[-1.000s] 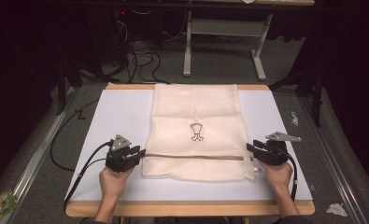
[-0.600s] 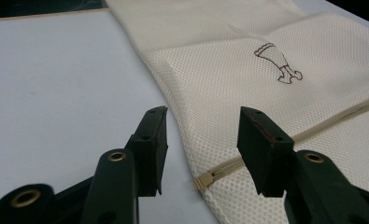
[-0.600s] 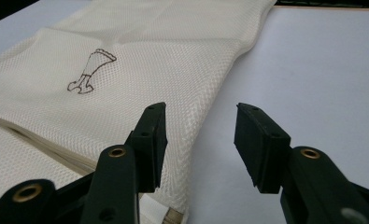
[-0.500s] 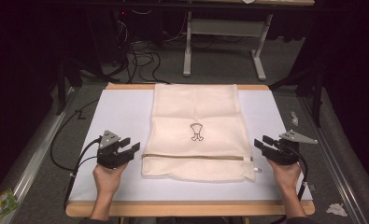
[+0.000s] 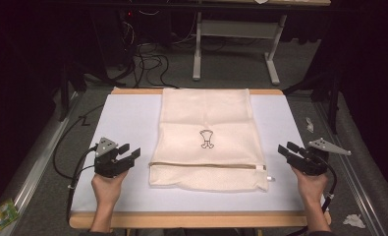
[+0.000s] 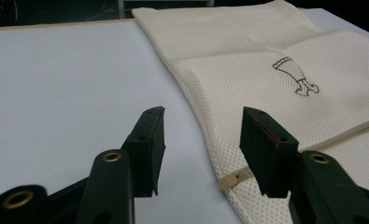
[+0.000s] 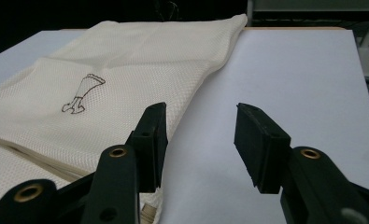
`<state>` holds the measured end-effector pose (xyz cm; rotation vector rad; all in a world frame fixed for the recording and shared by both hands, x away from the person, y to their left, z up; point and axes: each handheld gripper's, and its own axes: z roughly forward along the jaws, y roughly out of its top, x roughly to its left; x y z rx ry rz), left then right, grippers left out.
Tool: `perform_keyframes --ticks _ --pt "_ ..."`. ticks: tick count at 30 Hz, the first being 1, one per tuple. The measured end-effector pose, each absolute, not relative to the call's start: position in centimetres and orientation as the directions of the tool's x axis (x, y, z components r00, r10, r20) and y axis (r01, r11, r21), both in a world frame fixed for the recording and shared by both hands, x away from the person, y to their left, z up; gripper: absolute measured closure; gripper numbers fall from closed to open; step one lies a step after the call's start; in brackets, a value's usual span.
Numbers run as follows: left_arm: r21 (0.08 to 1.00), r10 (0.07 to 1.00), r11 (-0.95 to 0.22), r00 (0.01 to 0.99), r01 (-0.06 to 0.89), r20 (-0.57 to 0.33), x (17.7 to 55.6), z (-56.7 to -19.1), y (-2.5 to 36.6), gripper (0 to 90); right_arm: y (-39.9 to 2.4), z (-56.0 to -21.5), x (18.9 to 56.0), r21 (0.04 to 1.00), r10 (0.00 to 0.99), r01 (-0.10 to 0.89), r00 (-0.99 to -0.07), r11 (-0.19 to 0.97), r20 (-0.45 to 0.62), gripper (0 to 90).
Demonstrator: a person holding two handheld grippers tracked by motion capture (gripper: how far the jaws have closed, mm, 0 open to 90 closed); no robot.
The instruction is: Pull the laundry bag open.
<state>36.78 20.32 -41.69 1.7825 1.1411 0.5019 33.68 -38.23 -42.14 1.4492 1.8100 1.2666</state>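
High view: cream mesh bag [image 5: 207, 140] lies flat mid-table [image 5: 132, 118], left tongs [image 5: 130, 153] and right tongs [image 5: 286, 149] off its two sides, both gaping w/ nothing between, having just been opening. Left gripper view: tongs [image 6: 202, 122] wide apart over the bag's [image 6: 275, 60] edge, not touching. Right gripper view: tongs [image 7: 200, 119] wide apart, empty, bag [image 7: 140, 60] just beside.

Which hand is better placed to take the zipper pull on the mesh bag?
Right, likely: the zipper pull lies at the mesh bag's right end, nearer the open right gripper than the left gripper.

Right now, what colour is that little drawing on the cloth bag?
Dark reddish-brown, on the cream mesh bag; the drawing shows best in the left gripper view.
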Motion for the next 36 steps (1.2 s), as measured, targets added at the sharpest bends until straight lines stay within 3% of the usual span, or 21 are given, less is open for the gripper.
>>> perform_keyframes --ticks 36 --pt "0.86 0.903 -0.022 0.378 0.51 -0.201 37.0 -43.1 23.7 49.6 -41.8 -43.5 32.0 0.88 0.948 0.467 -0.234 -0.086 0.217 57.2"
